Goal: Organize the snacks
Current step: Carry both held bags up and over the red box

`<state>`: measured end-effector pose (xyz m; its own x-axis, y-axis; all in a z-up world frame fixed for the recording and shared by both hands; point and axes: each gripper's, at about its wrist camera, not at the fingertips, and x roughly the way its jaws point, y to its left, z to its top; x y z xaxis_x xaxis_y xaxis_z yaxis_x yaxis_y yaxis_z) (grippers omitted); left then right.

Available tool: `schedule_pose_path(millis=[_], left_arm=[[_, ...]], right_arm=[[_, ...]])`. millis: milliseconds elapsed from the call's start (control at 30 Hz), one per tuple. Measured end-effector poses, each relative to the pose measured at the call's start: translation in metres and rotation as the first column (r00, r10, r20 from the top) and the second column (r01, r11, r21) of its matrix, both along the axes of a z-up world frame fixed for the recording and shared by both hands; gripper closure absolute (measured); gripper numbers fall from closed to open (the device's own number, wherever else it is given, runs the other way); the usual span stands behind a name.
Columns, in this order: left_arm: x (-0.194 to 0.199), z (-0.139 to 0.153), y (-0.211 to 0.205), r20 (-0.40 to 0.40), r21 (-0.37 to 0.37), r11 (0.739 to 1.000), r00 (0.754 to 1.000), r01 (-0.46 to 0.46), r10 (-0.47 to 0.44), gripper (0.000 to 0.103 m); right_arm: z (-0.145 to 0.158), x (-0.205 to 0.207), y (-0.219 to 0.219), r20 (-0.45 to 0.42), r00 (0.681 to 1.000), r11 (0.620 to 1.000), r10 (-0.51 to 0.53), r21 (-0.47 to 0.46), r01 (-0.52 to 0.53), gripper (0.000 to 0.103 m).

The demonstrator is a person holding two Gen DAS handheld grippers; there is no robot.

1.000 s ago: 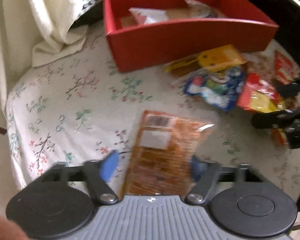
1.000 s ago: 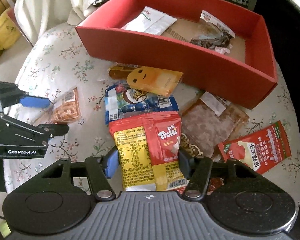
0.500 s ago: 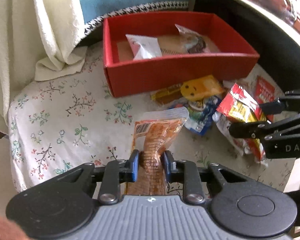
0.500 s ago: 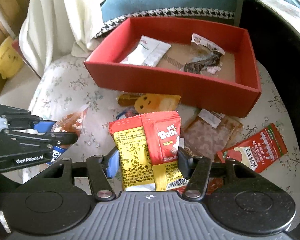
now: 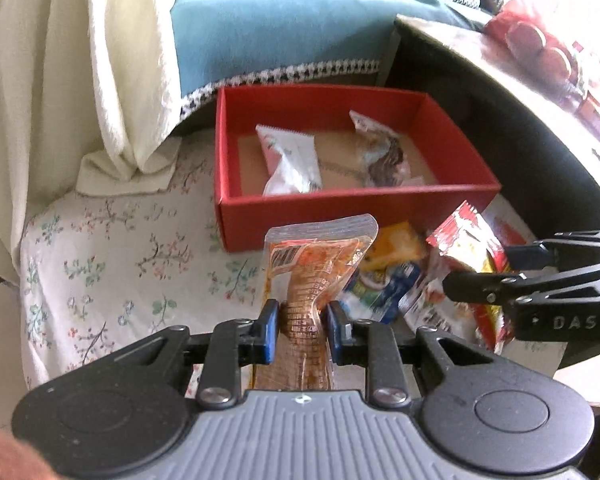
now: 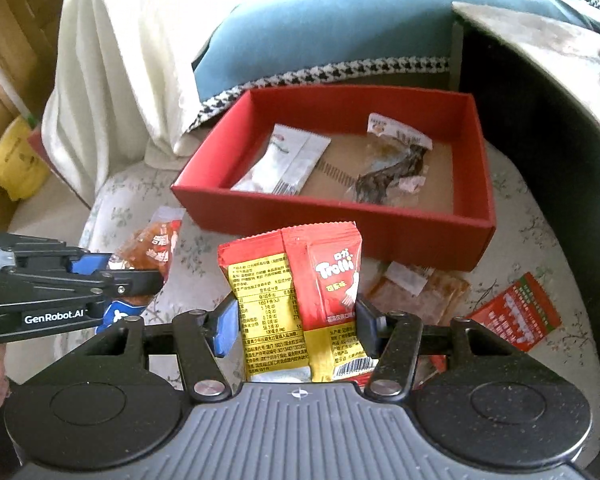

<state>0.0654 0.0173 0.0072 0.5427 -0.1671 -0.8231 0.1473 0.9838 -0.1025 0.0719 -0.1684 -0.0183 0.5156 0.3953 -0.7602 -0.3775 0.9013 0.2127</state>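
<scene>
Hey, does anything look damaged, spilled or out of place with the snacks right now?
Nothing spilled or torn. The left gripper pinches the orange packet hard, crumpling its middle; several packets, like the red sachet, still lie outside the red box.

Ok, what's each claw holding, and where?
Left claw pinches the orange snack packet near its lower middle; right claw grips the Trolli bag across its lower sides.

An open red box point(image 6: 340, 216) sits on a floral-covered surface, holding a white packet point(image 6: 288, 164) and a clear packet with dark contents point(image 6: 392, 164). An orange-brown snack pack point(image 5: 308, 276) is pinched upright in the left gripper point(image 5: 299, 326). A red-and-yellow Trolli bag point(image 6: 300, 300) stands clamped in the right gripper point(image 6: 294, 326). Loose snacks lie near the box front: a brownish packet point(image 6: 416, 292) and a red sachet point(image 6: 516, 312).
</scene>
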Motion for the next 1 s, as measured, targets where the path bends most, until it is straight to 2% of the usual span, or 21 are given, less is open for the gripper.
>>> schedule_pose_path(millis=[600,1000], left_arm=[[0.037,0.039,-0.017,0.098,-0.018,1.000,0.995,-0.016,0.018,0.084],[0.080,0.046,-0.031,0.112,-0.014,0.999,0.993,-0.029,0.030,0.084]], right_arm=[[0.041,0.025,-0.003,0.108,0.993,0.997,-0.050,0.058,0.043,0.038],[0.044,0.062,-0.001,0.107,0.991,0.996,-0.085,0.040,0.081,0.039]])
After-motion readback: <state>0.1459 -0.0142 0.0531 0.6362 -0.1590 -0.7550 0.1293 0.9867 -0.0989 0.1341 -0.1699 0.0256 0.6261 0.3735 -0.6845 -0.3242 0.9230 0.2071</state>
